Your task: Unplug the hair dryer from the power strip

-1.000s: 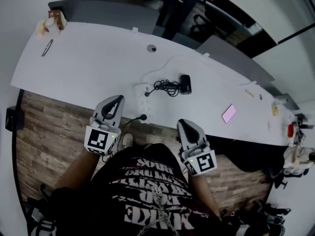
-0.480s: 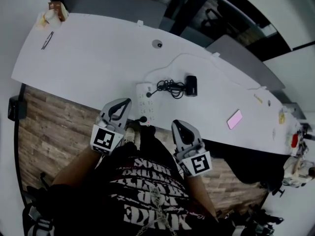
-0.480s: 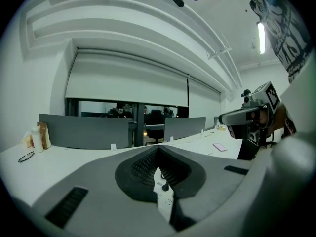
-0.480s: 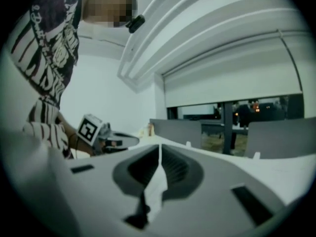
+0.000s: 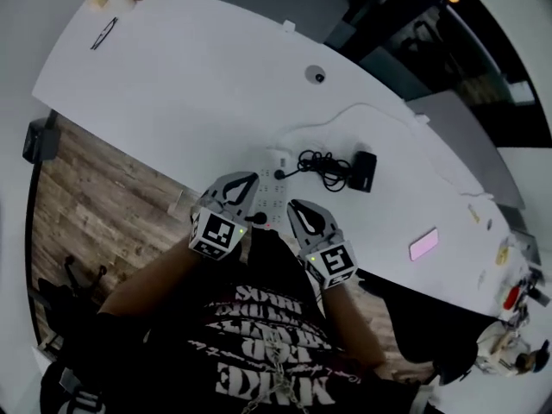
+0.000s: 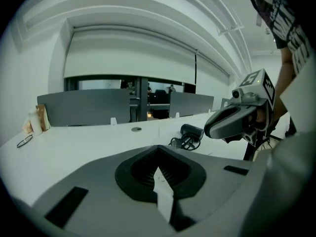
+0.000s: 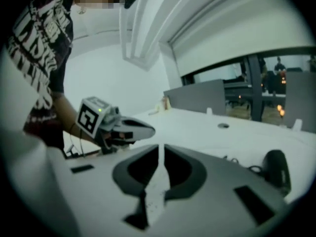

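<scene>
A white power strip (image 5: 274, 179) lies on the white desk (image 5: 172, 84), near its front edge. A black plug (image 5: 279, 174) sits in the strip, and its coiled cord (image 5: 319, 164) runs to the black hair dryer (image 5: 363, 171) lying to the right. The hair dryer (image 6: 191, 131) also shows in the left gripper view. My left gripper (image 5: 245, 182) is shut and empty, its tip just left of the strip's near end. My right gripper (image 5: 296, 208) is shut and empty too, at the desk edge just right of the strip. Both hover low, side by side, apart from the plug.
A pink phone (image 5: 424, 243) lies to the right on the desk. A round cable grommet (image 5: 317, 77) sits behind the strip, and glasses (image 5: 103, 33) lie far left. Grey dividers (image 6: 84, 107) stand along the back. Wooden floor (image 5: 103, 205) lies below the desk edge.
Both grippers have dropped and drawn closer together, ending by the strip's near end. Both stay shut. The hair dryer and strip have not moved on the desk.
</scene>
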A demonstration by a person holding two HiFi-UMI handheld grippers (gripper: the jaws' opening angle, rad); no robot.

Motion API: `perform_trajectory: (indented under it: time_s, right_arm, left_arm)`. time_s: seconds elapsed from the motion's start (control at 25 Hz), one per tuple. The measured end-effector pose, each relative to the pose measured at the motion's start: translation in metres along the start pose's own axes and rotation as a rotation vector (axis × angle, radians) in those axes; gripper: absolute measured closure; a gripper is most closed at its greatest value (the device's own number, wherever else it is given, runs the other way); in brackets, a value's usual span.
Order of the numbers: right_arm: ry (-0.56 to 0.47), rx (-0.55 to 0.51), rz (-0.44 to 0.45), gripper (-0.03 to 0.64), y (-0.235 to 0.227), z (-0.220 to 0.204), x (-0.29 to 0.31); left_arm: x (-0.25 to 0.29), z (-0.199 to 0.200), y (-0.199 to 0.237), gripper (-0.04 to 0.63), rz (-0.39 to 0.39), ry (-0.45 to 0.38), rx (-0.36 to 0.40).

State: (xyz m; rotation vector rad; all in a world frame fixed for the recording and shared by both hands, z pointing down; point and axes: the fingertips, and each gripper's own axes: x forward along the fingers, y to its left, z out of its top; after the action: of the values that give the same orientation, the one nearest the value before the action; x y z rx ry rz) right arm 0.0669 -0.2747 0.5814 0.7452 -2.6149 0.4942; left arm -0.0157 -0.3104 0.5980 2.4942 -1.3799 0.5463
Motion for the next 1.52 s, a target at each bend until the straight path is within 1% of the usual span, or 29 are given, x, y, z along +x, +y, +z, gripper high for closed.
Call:
perform_trajectory:
  time_s: [0.08,0.12,0.2,0.24,0.36,0.48,0.56,0.6,0.64,0.68,0.8,0.84,0.92,1.0,1.08,1.16,1.2,1.24,1.28,1.32,1.36,1.4,1.44,1.48,1.52]
  right_arm:
    - [0.044,0.068,0.005,0.577,-0.014,-0.026,0.019]
    - [0.067,0.108,0.010,0.566,-0.020,-0.037,0.028]
    - [0.107,0.178,0.018,0.443,-0.031,-0.055,0.044]
    - [0.114,0.202,0.021,0.440,-0.035,-0.060,0.051]
    - [0.084,0.239,0.030,0.441,-0.046,-0.061,0.067]
    - [-0.002,0.283,0.036,0.442,-0.051,-0.054,0.082]
    - [-0.058,0.317,0.033,0.442,-0.055,-0.051,0.087]
    - [-0.081,0.335,0.032,0.460,-0.056,-0.050,0.089]
    - [-0.098,0.364,0.032,0.525,-0.057,-0.049,0.090]
    - [-0.111,0.411,0.035,0.540,-0.058,-0.047,0.091]
    - [-0.155,0.603,0.052,0.545,-0.063,-0.037,0.091]
    - [-0.182,0.645,0.056,0.546,-0.065,-0.032,0.089]
    - [-0.249,0.698,0.060,0.558,-0.072,-0.024,0.083]
    - [-0.316,0.741,0.055,0.565,-0.082,-0.019,0.074]
    - [-0.357,0.763,0.055,0.565,-0.092,-0.016,0.069]
    - [-0.353,0.762,0.061,0.565,-0.098,-0.016,0.069]
    - [-0.341,0.769,0.063,0.565,-0.098,-0.017,0.070]
    - [-0.330,0.784,0.065,0.565,-0.098,-0.018,0.072]
    - [-0.321,0.803,0.067,0.563,-0.099,-0.018,0.073]
    - [-0.313,0.816,0.064,0.563,-0.100,-0.018,0.074]
    - [-0.305,0.824,0.057,0.563,-0.101,-0.019,0.075]
    - [-0.297,0.829,0.046,0.563,-0.103,-0.021,0.076]
    - [-0.291,0.834,0.036,0.563,-0.103,-0.023,0.077]
    - [-0.285,0.839,0.033,0.563,-0.103,-0.024,0.078]
    - [-0.281,0.847,0.037,0.563,-0.102,-0.023,0.079]
  left_arm:
    - [0.020,-0.027,-0.004,0.572,0.005,0.054,-0.004]
    - [0.030,-0.038,-0.006,0.572,0.007,0.078,-0.005]
    - [0.048,-0.053,-0.007,0.572,0.005,0.115,-0.002]
    - [0.056,-0.058,-0.009,0.572,0.002,0.129,0.004]
    - [0.075,-0.071,-0.011,0.572,-0.009,0.167,0.031]
    - [0.080,-0.084,-0.009,0.572,-0.007,0.206,0.067]
    - [0.083,-0.088,-0.010,0.572,0.006,0.203,0.103]
    - [0.083,-0.088,-0.011,0.572,0.018,0.192,0.118]
    - [0.084,-0.088,-0.012,0.572,0.034,0.181,0.134]
    - [0.084,-0.087,-0.012,0.572,0.053,0.173,0.150]
    - [0.085,-0.082,-0.010,0.574,0.102,0.167,0.216]
    - [0.087,-0.081,-0.010,0.574,0.114,0.173,0.250]
    - [0.090,-0.079,-0.007,0.574,0.137,0.189,0.323]
    - [0.093,-0.082,0.001,0.575,0.162,0.212,0.346]
    - [0.093,-0.096,0.012,0.575,0.186,0.280,0.357]
    - [0.088,-0.109,0.024,0.576,0.196,0.335,0.332]
    - [0.085,-0.111,0.030,0.575,0.195,0.341,0.297]
    - [0.081,-0.107,0.034,0.575,0.191,0.328,0.247]
    - [0.078,-0.097,0.037,0.575,0.181,0.296,0.186]
    - [0.077,-0.084,0.036,0.575,0.161,0.252,0.127]
    - [0.079,-0.070,0.029,0.575,0.129,0.205,0.087]
    - [0.082,-0.060,0.019,0.575,0.089,0.170,0.076]
    - [0.086,-0.055,0.006,0.575,0.045,0.156,0.093]
    - [0.090,-0.057,-0.007,0.575,0.002,0.165,0.123]
    - [0.095,-0.063,-0.018,0.575,-0.034,0.193,0.150]
